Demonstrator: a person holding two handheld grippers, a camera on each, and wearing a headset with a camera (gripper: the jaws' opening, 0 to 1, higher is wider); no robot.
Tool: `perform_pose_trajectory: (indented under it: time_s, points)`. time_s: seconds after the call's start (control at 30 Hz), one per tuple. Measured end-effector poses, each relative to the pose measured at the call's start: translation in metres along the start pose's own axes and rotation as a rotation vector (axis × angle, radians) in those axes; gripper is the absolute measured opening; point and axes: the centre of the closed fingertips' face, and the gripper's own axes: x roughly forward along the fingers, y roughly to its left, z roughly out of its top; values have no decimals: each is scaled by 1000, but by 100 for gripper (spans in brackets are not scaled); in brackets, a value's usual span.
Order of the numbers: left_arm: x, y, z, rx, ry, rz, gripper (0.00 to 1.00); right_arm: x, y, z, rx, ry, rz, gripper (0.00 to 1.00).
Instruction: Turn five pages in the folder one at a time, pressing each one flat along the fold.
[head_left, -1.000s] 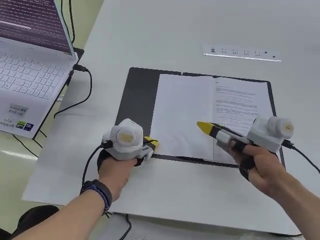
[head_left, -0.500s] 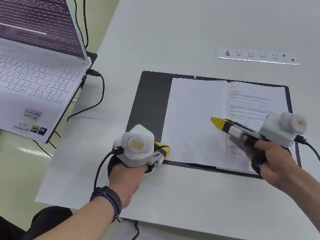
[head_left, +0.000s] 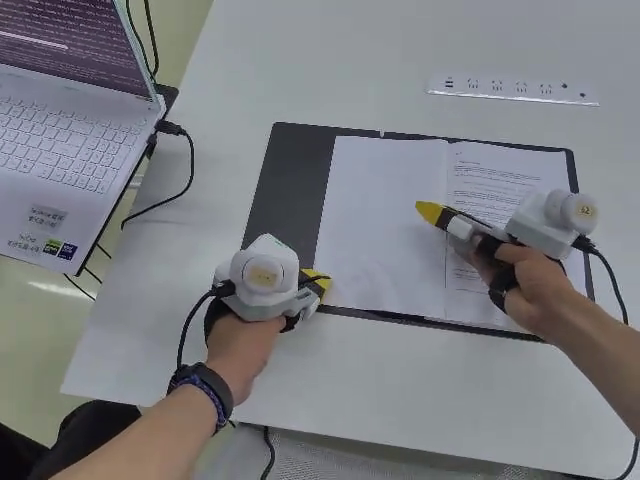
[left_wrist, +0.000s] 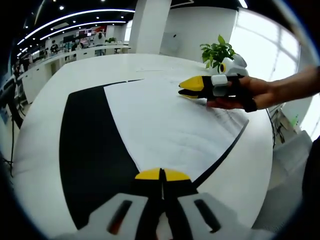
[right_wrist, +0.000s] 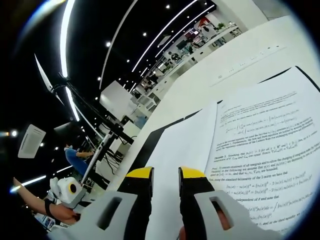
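Folder (head_left: 285, 190) lies open on a white table (head_left: 330, 70) in the head view. Its black cover is at left, a blank sheet (head_left: 380, 225) in the middle and a printed page (head_left: 500, 190) at right. The fold (head_left: 446, 200) between the two runs away from the person. The left gripper (head_left: 318, 285) sits at the folder's near left corner, well apart from the fold. The right gripper (head_left: 428, 212) points leftward, its yellow tips just across the fold and over the blank sheet. A laptop (head_left: 60, 130) stands at far left.

From the left gripper view, that gripper's jaws are pressed together on nothing, low at the folder's near edge. The right gripper (left_wrist: 186, 87) is over the paper beyond.

From the right gripper view, its jaws stand narrowly parted with only paper showing between them. The fold (right_wrist: 216, 112) starts close beside the right-hand jaw and runs lengthwise ahead. The printed page (right_wrist: 260, 150) spreads to the right.

The right hand is judged nearer both fold and next page. That page's free edge lies back toward the wrist, so a lift would start there, and the pressing stroke would follow the fold's long axis.
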Motion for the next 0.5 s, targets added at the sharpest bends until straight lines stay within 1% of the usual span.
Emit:
perform_pose_trajectory:
  time_s: [0.07, 0.17, 0.23, 0.3, 0.4, 0.5]
  points:
    - [0, 0, 0, 1, 0, -2, 0, 1, -4, 2, 1, -8, -13, 17]
    - [0, 0, 0, 0, -2, -3, 0, 2, -7, 4, 2, -12, -16, 13]
    - [0, 0, 0, 0, -2, -4, 0, 2, -14, 6, -8, -19, -43, 8]
    - [0, 0, 0, 0, -2, -5, 0, 1, -19, 9, 12, -34, -50, 6]
    - [0, 0, 1, 0, -2, -5, 0, 2, -25, 10, -4, -38, -77, 0]
    - [0, 0, 1, 2, -3, -5, 0, 2, -28, 13, 8, -51, -81, 0]
